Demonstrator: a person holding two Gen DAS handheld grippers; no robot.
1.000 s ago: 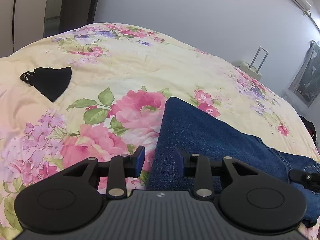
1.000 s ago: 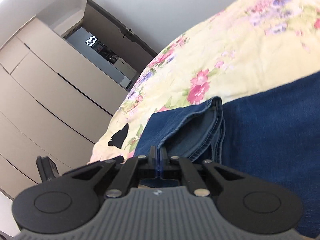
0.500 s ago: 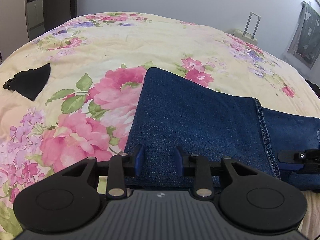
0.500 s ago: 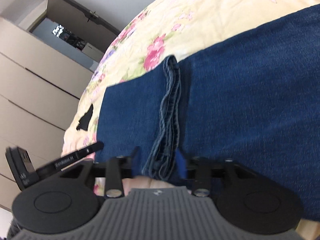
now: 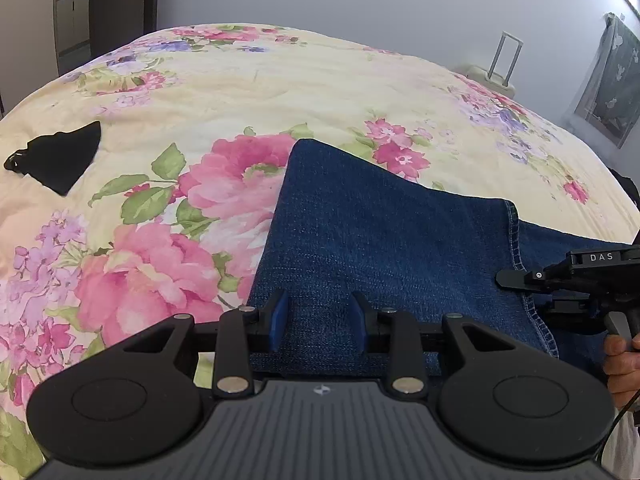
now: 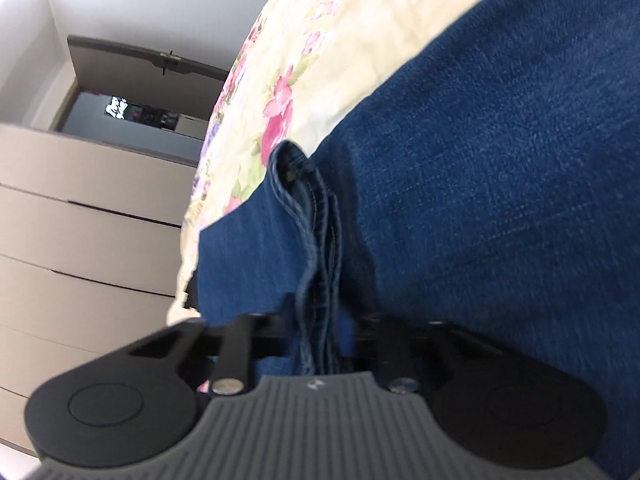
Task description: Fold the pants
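We hover our left gripper (image 5: 318, 320), jaws spread and empty, over the folded pants (image 5: 384, 240) on the floral bedspread (image 5: 280, 92); our right gripper (image 6: 320, 332) straddles the stacked hems, jaws apparently parted. Heavy, limp denim looks best gripped at those thick hems.
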